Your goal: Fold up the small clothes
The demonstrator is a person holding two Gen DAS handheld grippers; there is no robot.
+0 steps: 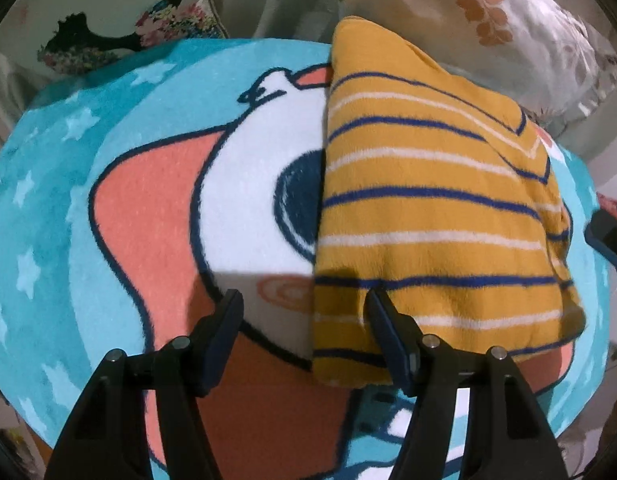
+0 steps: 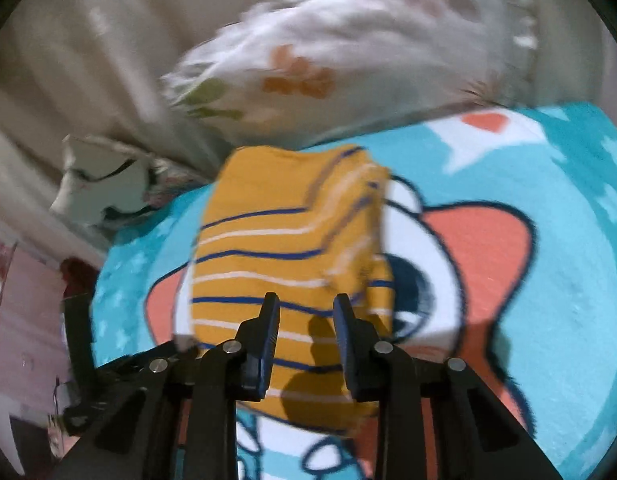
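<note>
We saw our right gripper (image 2: pixel 304 312) hanging with its jaws apart over the near end of the folded mustard-yellow garment with blue and white stripes (image 2: pixel 284 256). It lay on the turquoise fleece cartoon blanket (image 2: pixel 548 280), a blurred white floral pillow (image 2: pixel 348 60) behind it.

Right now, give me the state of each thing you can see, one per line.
Striped garment: folded into a narrow stack, lying on the blanket, not gripped.
Cartoon blanket: spread flat beneath it.
Left gripper: fingers open, holding nothing.
Right gripper: fingers open, holding nothing.
Floral pillow: lying behind the blanket.
</note>
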